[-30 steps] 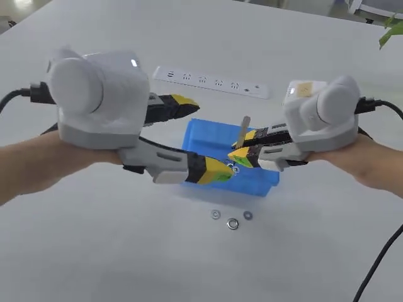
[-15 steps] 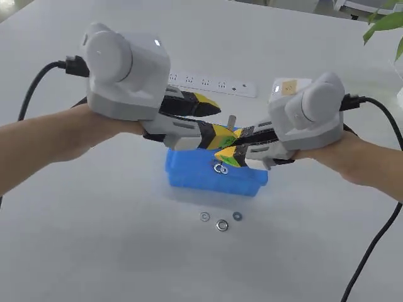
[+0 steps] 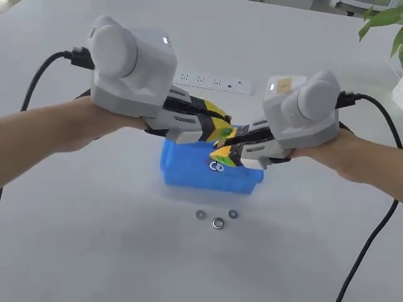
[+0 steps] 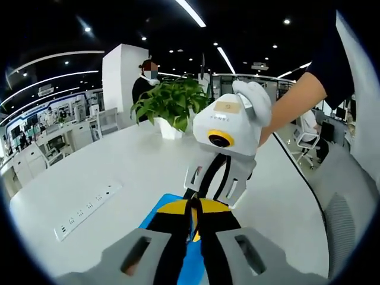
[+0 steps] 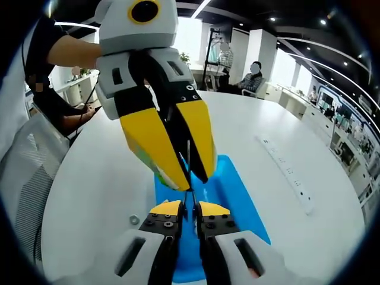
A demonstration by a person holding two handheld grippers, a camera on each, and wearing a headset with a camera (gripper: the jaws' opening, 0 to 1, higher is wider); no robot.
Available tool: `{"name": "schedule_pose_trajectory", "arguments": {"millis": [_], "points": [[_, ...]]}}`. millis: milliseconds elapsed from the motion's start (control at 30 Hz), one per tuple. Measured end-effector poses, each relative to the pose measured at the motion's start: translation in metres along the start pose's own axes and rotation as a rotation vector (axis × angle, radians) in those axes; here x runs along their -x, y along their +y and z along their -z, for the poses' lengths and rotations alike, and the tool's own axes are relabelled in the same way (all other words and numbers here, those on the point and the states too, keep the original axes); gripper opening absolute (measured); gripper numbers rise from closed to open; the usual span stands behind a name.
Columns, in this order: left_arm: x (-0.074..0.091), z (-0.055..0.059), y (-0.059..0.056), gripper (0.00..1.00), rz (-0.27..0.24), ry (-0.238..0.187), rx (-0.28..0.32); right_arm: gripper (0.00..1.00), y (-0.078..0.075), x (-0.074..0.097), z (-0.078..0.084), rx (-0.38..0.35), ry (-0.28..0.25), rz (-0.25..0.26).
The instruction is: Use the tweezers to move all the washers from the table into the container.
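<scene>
Three small washers (image 3: 217,223) lie on the white table just in front of a blue container (image 3: 189,170). A couple more washers (image 3: 216,166) sit inside it. My left gripper (image 3: 221,129) and right gripper (image 3: 221,156) meet tip to tip above the container. The thin metal tweezers (image 5: 189,178) run between them. In the right gripper view my right gripper (image 5: 189,209) is shut on the tweezers, and the left gripper's yellow jaws (image 5: 178,148) close on the same strip from above. In the left gripper view my left gripper (image 4: 194,217) is nearly shut on the thin blade.
A white power strip (image 3: 211,82) lies on the table behind the container. A potted plant (image 3: 384,19) stands at the far right. Black cables trail from both grippers. One washer (image 5: 134,220) shows on the table left of the container (image 5: 228,196).
My left gripper was open and lower left of the container. It has risen, swung right, and closed on the tweezers held by the right gripper. The camera has shifted too.
</scene>
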State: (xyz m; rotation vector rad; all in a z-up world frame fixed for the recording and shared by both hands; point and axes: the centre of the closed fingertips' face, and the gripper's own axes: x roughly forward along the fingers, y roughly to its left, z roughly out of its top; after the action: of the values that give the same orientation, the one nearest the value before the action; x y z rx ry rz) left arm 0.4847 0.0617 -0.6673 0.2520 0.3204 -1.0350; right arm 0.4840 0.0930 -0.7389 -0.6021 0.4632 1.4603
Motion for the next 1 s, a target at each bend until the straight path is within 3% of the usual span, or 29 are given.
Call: {"name": "schedule_pose_trajectory", "arguments": {"millis": [167,233,500,567,667,1000], "points": [[0.0,0.0,-0.006,0.07,0.013,0.018,-0.016,0.11,0.002,0.001,0.002,0.009,0.007,-0.011],[-0.001,0.001,-0.002,0.05,-0.015,0.036,-0.051,0.12,0.002,0.001,0.003,0.009,0.012,-0.011],[-0.004,-0.002,-0.005,0.05,0.0,0.033,-0.071,0.12,0.001,0.003,0.003,0.016,0.018,0.006],[-0.004,-0.002,-0.006,0.05,0.007,0.032,-0.046,0.13,0.002,0.004,0.002,0.012,0.02,0.008],[-0.001,-0.005,-0.006,0.05,0.011,0.03,-0.054,0.13,0.006,0.008,-0.005,-0.004,-0.006,-0.001],[0.007,-0.015,-0.003,0.05,0.015,0.011,-0.056,0.28,0.005,0.015,-0.001,-0.014,0.002,0.035]]}}
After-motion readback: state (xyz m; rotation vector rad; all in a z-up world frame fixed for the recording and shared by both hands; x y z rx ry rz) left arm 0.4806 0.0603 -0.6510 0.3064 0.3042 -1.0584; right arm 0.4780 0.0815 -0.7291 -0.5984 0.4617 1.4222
